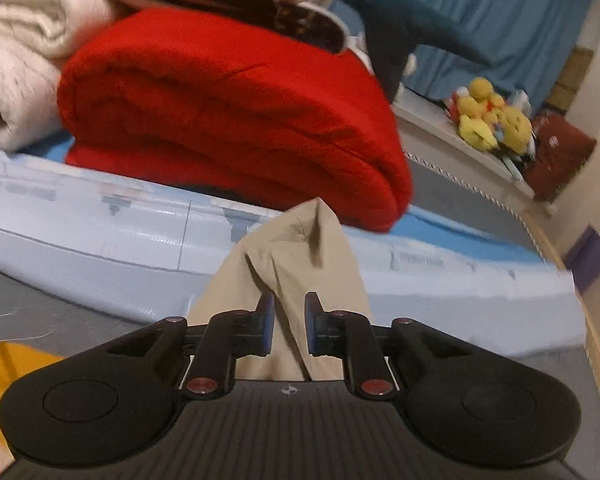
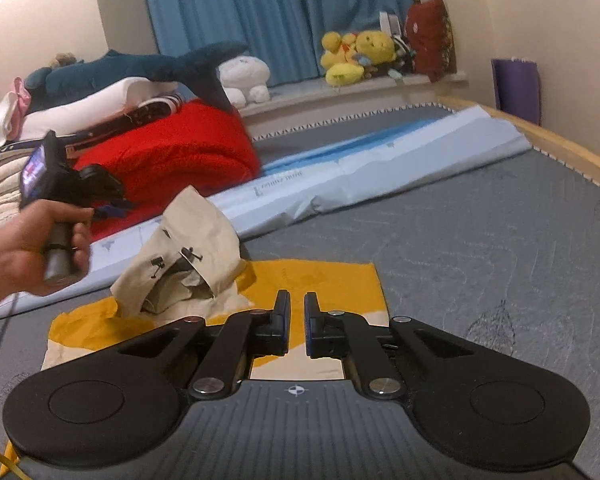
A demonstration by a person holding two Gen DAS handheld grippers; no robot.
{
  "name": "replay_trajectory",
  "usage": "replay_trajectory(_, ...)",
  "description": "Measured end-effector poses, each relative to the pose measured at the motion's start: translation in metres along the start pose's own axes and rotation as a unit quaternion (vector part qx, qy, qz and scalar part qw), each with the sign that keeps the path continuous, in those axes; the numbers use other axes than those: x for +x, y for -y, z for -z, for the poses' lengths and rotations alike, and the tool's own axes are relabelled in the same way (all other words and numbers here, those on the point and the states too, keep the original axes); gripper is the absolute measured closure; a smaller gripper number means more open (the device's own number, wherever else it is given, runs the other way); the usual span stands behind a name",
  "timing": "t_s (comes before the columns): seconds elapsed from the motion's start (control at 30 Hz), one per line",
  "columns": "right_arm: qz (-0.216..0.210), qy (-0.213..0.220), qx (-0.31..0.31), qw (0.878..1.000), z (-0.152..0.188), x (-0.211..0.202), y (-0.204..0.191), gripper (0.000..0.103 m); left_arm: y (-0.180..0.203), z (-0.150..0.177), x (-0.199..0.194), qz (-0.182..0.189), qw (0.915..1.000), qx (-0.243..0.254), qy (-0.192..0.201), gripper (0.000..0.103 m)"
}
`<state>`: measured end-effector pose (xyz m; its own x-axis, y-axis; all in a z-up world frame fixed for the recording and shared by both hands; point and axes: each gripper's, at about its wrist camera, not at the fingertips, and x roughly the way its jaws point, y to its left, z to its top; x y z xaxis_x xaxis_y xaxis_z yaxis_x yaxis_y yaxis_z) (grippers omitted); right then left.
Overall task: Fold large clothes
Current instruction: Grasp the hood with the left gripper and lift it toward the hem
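A beige coat [image 1: 292,256] with a yellow lining [image 2: 324,284] lies on the grey mattress [image 2: 480,240]. In the left wrist view my left gripper [image 1: 288,300] is shut on a fold of the coat, which fills the gap between its pads and stands up past the fingertips. The right wrist view shows that left gripper [image 2: 116,206] in a person's hand [image 2: 16,256], beside the raised beige fold [image 2: 196,236] with its dark buttons. My right gripper [image 2: 297,298] hangs low over the yellow lining with its jaws nearly together. Whether any fabric is pinched there is hidden.
A rolled red blanket [image 2: 168,160] and a long pale blue plastic pack [image 2: 380,168] lie behind the coat. Cream bedding [image 1: 16,60] and a blue shark plush [image 2: 148,68] are piled at the back left. Yellow plush toys [image 2: 356,56] sit on the sill. A wooden bed edge [image 2: 560,148] runs along the right.
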<state>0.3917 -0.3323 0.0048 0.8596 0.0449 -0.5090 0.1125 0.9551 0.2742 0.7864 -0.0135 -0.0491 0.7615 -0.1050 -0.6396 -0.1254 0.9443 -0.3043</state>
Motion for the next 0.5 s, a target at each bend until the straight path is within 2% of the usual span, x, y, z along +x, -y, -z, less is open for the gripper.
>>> replay_trajectory(0.07, 0.001, -0.01, 0.004, 1.0, 0.001, 0.006, -0.001, 0.096, -0.007, -0.005, 0.022, 0.009, 0.9996, -0.028, 0.005, 0.08)
replay_trajectory(0.13, 0.0, -0.017, 0.005, 1.0, 0.002, 0.011, -0.003, 0.096, -0.012, -0.009, 0.042, 0.026, 0.9977, -0.062, -0.004, 0.055)
replay_trajectory(0.27, 0.0, -0.02, -0.003, 1.0, 0.003, 0.015, -0.009, 0.096, -0.015, -0.009, 0.072, 0.02, 0.9939, -0.108, -0.013, 0.052)
replay_trajectory(0.3, 0.002, -0.021, -0.002, 1.0, 0.004, 0.016, -0.009, 0.096, -0.016, -0.008, 0.08, 0.024, 0.9928, -0.115, -0.024, 0.053)
replay_trajectory(0.37, 0.001, -0.026, 0.005, 1.0, 0.004, 0.018, -0.008, 0.096, -0.015, -0.004, 0.093, 0.034, 0.9917, -0.116, -0.045, 0.078)
replay_trajectory(0.4, -0.001, -0.028, 0.009, 1.0, 0.004, 0.018, -0.007, 0.096, -0.013, -0.002, 0.093, 0.038, 0.992, -0.11, -0.048, 0.1)
replay_trajectory(0.5, -0.002, -0.027, 0.012, 1.0, 0.002, 0.017, -0.005, 0.096, 0.0, -0.001, 0.066, 0.057, 0.995, -0.079, -0.024, 0.103)
